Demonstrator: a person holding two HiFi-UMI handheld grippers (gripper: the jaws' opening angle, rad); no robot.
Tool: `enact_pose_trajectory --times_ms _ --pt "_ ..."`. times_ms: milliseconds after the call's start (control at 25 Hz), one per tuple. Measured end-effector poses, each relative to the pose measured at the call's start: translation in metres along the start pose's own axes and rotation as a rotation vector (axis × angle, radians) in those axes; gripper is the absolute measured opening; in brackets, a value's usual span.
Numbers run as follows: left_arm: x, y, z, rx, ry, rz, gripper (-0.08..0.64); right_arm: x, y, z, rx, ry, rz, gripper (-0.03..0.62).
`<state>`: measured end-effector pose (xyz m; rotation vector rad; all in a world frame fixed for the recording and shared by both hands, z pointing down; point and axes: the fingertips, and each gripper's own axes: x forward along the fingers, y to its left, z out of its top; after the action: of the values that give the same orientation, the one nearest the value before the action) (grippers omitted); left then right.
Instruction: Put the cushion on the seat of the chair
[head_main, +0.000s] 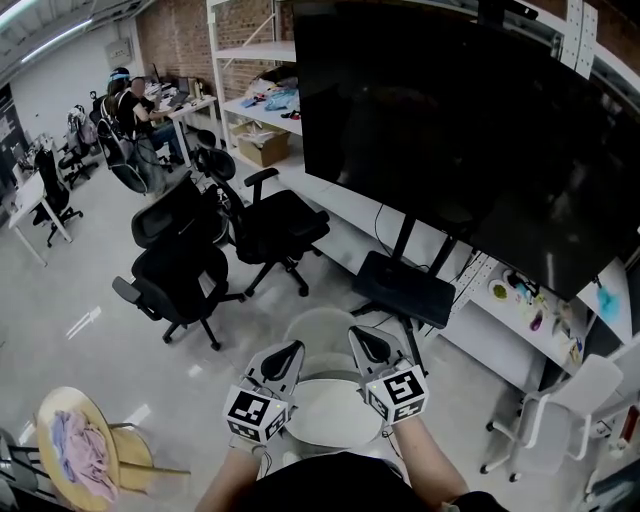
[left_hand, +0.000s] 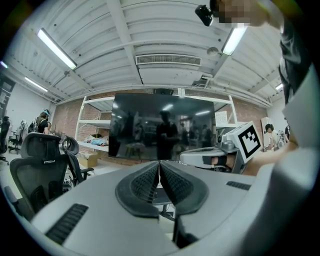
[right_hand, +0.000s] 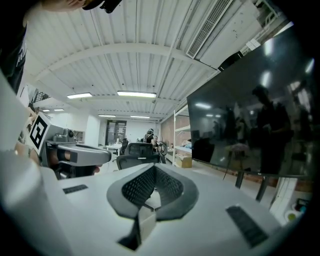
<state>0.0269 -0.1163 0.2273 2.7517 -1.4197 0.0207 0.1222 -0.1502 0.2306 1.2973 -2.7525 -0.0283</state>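
A pale wooden chair (head_main: 62, 420) with a round seat stands at the lower left of the head view, and a pink, crumpled cushion (head_main: 82, 448) lies on it. Directly below my hands is a white chair (head_main: 330, 415) with a round seat and a curved back. My left gripper (head_main: 288, 352) and right gripper (head_main: 366, 338) hover side by side over that white chair, pointing level and forward. Both are shut with nothing between the jaws. The left gripper (left_hand: 160, 163) shows its pads touching, and the right gripper (right_hand: 154, 168) likewise. Neither gripper is near the cushion.
Two black office chairs (head_main: 180, 265) stand ahead on the left. A large dark screen (head_main: 450, 130) on a black stand (head_main: 405, 288) fills the right. White shelving (head_main: 262, 90) lines the brick wall. A white chair (head_main: 560, 410) stands at the right. A person (head_main: 135, 110) sits at a far desk.
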Motion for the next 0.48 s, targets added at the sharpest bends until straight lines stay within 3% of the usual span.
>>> enact_pose_trajectory --times_ms 480 --pt "-0.0075 -0.0091 -0.0034 0.004 0.005 -0.005 0.012 -0.0096 0.0037 -0.0053 0.006 0.006 -0.002 0.008"
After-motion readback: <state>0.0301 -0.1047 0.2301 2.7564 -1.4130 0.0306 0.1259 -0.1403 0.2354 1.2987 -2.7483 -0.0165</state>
